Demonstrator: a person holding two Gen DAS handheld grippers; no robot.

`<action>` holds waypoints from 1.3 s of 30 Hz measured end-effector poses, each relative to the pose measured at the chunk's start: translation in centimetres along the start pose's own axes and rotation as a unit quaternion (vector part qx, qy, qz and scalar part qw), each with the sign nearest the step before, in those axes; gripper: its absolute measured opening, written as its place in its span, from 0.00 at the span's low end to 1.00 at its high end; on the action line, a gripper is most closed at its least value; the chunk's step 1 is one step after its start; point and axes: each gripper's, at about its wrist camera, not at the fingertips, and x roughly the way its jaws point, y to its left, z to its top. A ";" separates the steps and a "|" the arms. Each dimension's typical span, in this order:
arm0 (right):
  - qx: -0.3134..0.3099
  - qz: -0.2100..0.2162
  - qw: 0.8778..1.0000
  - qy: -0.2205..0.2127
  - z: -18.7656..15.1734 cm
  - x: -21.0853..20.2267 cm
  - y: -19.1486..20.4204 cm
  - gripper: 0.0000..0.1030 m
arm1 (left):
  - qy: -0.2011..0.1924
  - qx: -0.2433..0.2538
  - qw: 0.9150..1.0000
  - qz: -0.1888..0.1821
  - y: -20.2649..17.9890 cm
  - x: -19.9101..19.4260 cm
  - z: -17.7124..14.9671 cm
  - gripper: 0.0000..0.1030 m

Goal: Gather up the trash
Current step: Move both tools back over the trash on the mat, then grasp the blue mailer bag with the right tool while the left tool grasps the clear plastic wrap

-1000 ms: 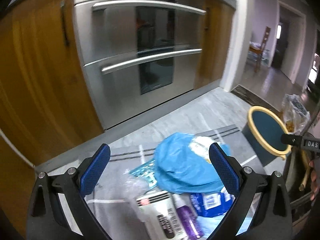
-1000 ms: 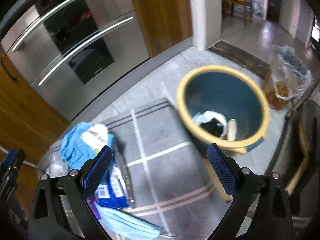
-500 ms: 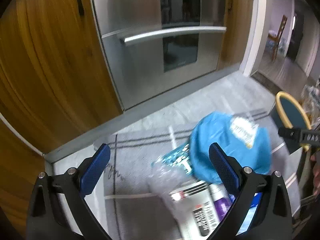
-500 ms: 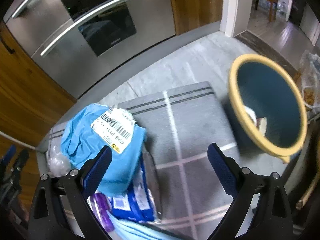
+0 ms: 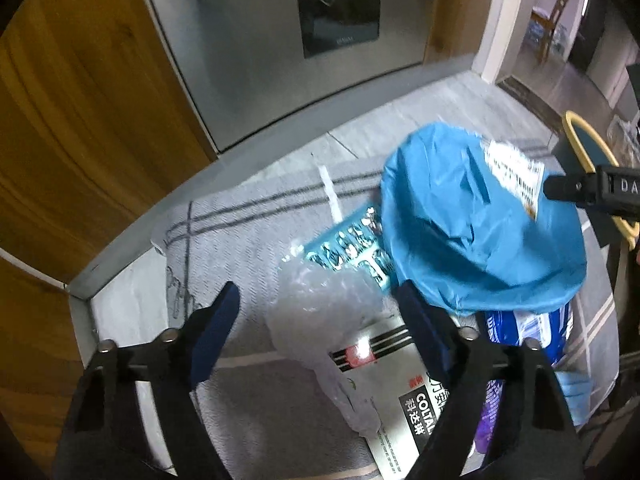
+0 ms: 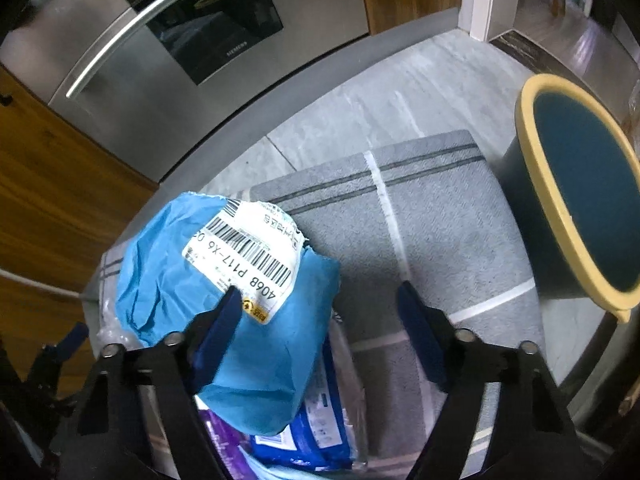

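Both grippers, left gripper (image 5: 316, 312) and right gripper (image 6: 320, 312), narrowing but released, hover over blue bag (image 6: 168, 280) and clear wrapper (image 5: 320, 312) on mat (image 6: 432, 220).

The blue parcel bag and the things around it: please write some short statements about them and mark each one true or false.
1. The blue parcel bag carries a white barcode label. True.
2. The bin has a red rim. False: the rim is yellow.
3. The trash lies on a grey striped mat. True.
4. The left hand-held gripper is clamped shut on the parcel bag. False: its jaws have just been closing but stand apart, with crumpled clear plastic between them.
5. The oven door hangs open. False: it is closed.
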 end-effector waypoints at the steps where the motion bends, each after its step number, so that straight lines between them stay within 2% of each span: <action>1: 0.001 0.002 1.000 0.005 0.0 0.2 -0.1 0.61 | 0.007 0.002 1.000 0.001 -0.1 0.3 -0.1 0.62; 4: 0.008 0.021 1.000 0.019 -0.1 0.6 -0.3 0.40 | 0.021 0.003 1.000 -0.006 -0.2 0.8 -0.2 0.43; 5: 0.009 0.026 0.999 0.020 -0.1 0.6 -0.3 0.32 | 0.023 0.001 1.000 -0.011 -0.1 0.8 -0.2 0.40; 6: 0.008 0.030 0.999 0.021 0.0 0.7 -0.2 0.27 | 0.023 0.002 1.000 -0.010 -0.1 0.8 -0.2 0.36; 8: -0.001 0.035 0.999 0.017 0.1 0.4 0.0 0.16 | 0.019 0.001 1.000 -0.005 -0.1 0.5 -0.1 0.34; 11: -0.011 0.042 0.999 0.009 0.1 0.0 0.4 0.06 | 0.012 -0.001 1.000 -0.008 -0.2 -0.1 0.1 0.28; 15: -0.016 0.057 0.998 -0.002 0.3 -0.8 0.8 0.05 | -0.009 0.011 1.000 -0.001 -0.8 -1.3 0.5 0.25; 21: -0.020 0.093 0.995 -0.034 0.9 -3.4 1.1 0.04 | -0.051 0.014 0.999 -0.014 -1.4 -3.6 1.4 0.24; 30: 0.001 0.139 0.987 -0.081 1.7 -8.3 -1.1 0.02 | -0.080 0.015 0.996 -0.027 -2.5 -5.1 2.5 0.24; 36: 0.006 0.153 0.981 -0.116 2.1 -11.4 -1.8 0.02 | -0.113 0.019 0.992 -0.047 -4.3 -7.4 3.3 0.24; 39: -0.003 0.139 0.980 -0.139 2.1 -13.1 -2.1 0.02 | -0.140 0.030 0.988 -0.062 -5.7 -9.0 3.6 0.24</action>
